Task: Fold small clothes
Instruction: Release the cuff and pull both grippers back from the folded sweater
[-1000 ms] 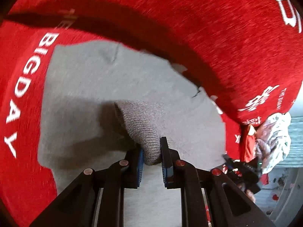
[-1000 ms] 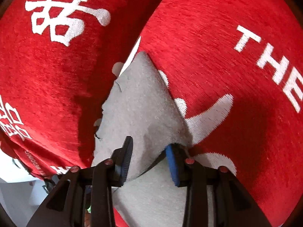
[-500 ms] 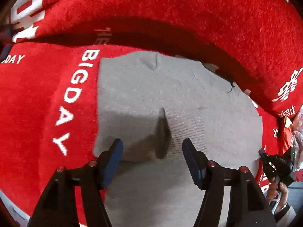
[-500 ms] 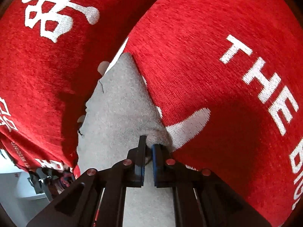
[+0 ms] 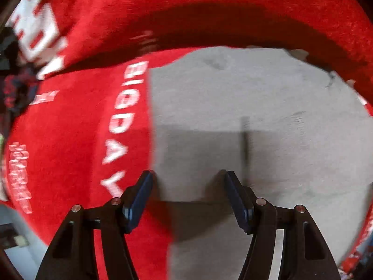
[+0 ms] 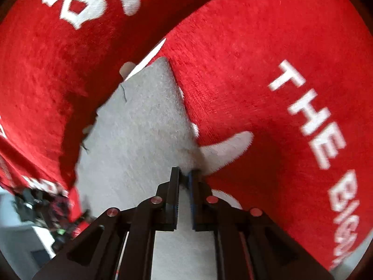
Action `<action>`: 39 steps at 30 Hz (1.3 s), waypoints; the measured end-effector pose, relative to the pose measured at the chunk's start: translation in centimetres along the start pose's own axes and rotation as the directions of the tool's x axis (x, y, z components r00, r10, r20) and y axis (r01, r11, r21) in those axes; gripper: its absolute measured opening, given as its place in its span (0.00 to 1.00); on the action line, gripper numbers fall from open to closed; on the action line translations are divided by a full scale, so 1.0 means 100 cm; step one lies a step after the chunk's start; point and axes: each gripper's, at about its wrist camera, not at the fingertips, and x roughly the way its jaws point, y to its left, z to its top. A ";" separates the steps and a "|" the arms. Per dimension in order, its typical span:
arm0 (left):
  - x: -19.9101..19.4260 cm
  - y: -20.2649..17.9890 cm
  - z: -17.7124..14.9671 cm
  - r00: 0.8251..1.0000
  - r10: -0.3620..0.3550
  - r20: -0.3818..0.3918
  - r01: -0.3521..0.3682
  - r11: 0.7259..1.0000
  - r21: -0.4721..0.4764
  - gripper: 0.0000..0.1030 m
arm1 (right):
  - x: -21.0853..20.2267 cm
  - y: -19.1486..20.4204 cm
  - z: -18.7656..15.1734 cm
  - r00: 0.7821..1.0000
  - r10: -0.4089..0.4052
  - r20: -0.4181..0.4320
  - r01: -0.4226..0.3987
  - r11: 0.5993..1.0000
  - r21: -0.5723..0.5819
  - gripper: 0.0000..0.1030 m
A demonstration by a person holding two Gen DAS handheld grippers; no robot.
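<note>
The left gripper (image 5: 187,193), which pinched a ridge of the grey garment (image 5: 244,107) a second ago, now stands open and empty above it; the cloth has dropped flat on the red cover (image 5: 77,140), so that fold looks released. White lettering beside it reads "BIG DAY". The right gripper (image 6: 184,175), open around the garment's edge a second ago, is now closed on that edge, probably starting the next fold. White lettering to its right reads "THE BIG".

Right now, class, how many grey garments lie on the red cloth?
1: the grey garment lies flat on the red cloth, its edge pinched by the right hand-held gripper. Others may be hidden.
</note>
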 end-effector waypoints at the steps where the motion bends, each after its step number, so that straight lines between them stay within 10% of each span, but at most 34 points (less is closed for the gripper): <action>1: -0.004 0.005 -0.001 1.000 -0.011 0.006 0.011 1.000 -0.007 0.64 | -0.010 0.001 0.000 0.999 -0.030 0.034 0.031 0.999 -0.027 0.10; 11: -0.021 -0.054 0.028 0.971 -0.227 0.073 0.222 0.972 0.078 0.64 | 0.003 0.055 0.026 0.999 -0.029 0.041 0.038 0.965 -0.258 0.09; 16: 0.006 -0.073 0.019 0.984 -0.175 0.011 0.173 0.980 0.097 0.64 | 0.039 0.050 0.020 0.989 -0.148 -0.030 0.134 0.951 -0.277 0.04; 39: -0.036 -0.048 -0.026 0.995 -0.083 -0.047 0.086 0.994 0.067 0.64 | -0.011 -0.005 -0.007 0.989 -0.105 -0.103 0.095 0.991 -0.093 0.10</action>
